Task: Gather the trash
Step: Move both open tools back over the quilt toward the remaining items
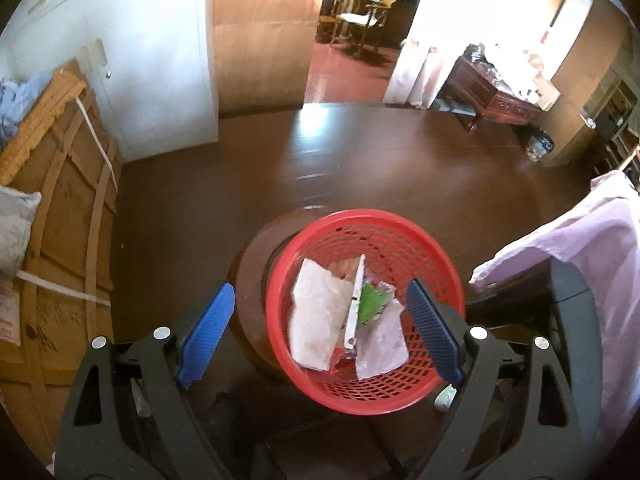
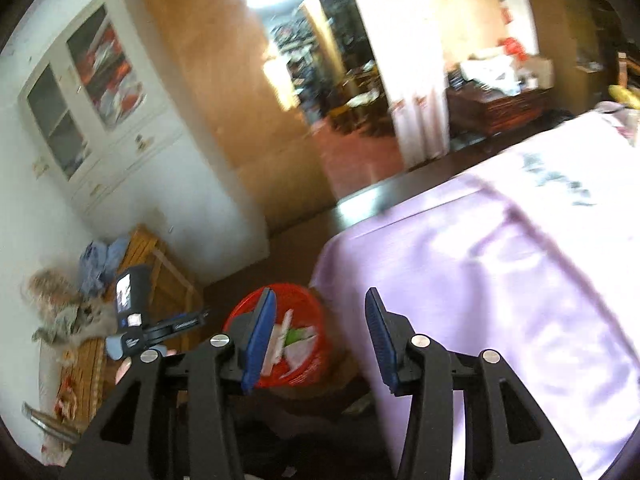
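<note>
A red mesh basket [image 1: 400, 236] stands on a round dark stool [image 1: 252, 264] on the brown floor. It holds crumpled white paper [image 1: 316, 316], a flat white card standing on edge [image 1: 356, 300], a green scrap [image 1: 372, 300] and another paper piece [image 1: 382, 344]. My left gripper [image 1: 320, 292] is open and empty, hovering above the basket. My right gripper [image 2: 320, 300] is open and empty, higher up, with the basket [image 2: 308, 292] below between its blue fingers. The left gripper's body [image 2: 132, 308] shows at the left in the right wrist view.
A table with a lilac cloth [image 2: 500, 280] stands right of the basket, its corner showing in the left wrist view [image 1: 560, 240]. A wooden crate [image 1: 60, 216] with clothes stands at the left against a white cabinet [image 2: 100, 120]. A doorway [image 1: 360, 32] opens ahead.
</note>
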